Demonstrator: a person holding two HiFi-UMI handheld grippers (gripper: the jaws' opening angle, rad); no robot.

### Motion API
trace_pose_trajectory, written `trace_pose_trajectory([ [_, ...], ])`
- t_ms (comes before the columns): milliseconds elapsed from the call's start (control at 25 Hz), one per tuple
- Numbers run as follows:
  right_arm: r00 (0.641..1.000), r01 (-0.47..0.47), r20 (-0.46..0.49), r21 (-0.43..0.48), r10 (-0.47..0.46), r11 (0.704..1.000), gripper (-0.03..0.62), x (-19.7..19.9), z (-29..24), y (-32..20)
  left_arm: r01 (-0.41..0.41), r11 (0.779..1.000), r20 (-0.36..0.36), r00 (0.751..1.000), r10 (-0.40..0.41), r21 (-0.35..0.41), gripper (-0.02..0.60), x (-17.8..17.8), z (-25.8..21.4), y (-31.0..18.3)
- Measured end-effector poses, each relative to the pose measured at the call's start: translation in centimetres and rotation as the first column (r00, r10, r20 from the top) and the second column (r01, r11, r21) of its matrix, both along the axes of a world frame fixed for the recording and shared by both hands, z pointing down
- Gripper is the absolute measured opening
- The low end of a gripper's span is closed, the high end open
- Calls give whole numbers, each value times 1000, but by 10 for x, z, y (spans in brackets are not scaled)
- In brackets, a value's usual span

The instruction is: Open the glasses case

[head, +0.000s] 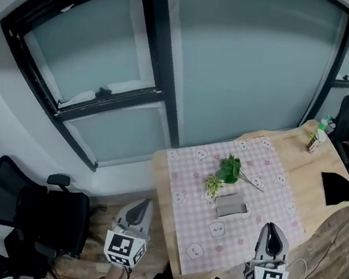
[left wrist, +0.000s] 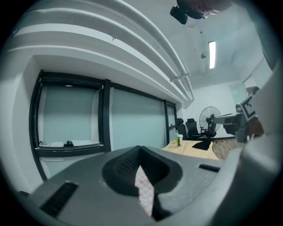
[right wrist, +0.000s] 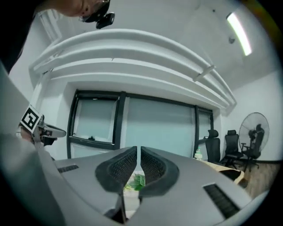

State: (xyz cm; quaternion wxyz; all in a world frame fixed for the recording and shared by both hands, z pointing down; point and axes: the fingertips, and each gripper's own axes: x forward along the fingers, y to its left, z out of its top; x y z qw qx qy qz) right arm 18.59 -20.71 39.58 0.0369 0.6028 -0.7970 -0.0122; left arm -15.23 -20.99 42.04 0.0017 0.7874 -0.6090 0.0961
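left gripper (head: pixel 143 206): held up at the near left, just outside the table (head: pixel 292 148) edge and pointing forward. in its own view the jaw tips meet, clenched on nothing. only a wedge of pink checked cloth (head: pixel 247 181) shows through the gap behind the tips.

ahead and to the right of this gripper lies the glasses case (head: pixel 231 206), a flat grey box on the cloth that looks closed. a leafy plant sprig (head: pixel 228 169) sits just beyond it. the case lies between the two grippers and forward of both. its long axis runs crosswise to the way they point, so a long side faces them.

right gripper (head: pixel 272 230): held up at the near right over the cloth, pointing forward. its jaws are all but together, with a thin slit between the pads and nothing in it. the case lies ahead and a little to its left. by my reading this gripper is the nearer one, so it seems better placed to reach the case first.

only the head view shows the case. both gripper views look out level at the window wall and ceiling, well above the case. the right gripper view catches a scrap of green leaf through its slit, and each view glimpses the other gripper at its edge.
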Motion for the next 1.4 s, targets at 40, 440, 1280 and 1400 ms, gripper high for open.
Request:
trace_pose_trajectory([
  [40, 1000, -7, 5, -1, 7, 1000, 38, 4, 3, 8, -17, 1000, -6, 1000, 17, -1, 0, 9, 2, -1],
  [440, 997, -75, -20, 13, 75, 997, 17, 25, -1, 23, -107, 994, -7, 994, 107, 10, 0, 47, -4, -2],
  [1280, 998, -69, 6, 15, 69, 997, 17, 16, -3, 19, -103, 995, 19, 994, 103, 5, 0, 40, -9, 0],
  [1400, 998, -62, -19, 21, 63, 998, 17, 14, -4, 20, -102, 995, 17, 995, 102, 10, 0, 40, -9, 2],
])
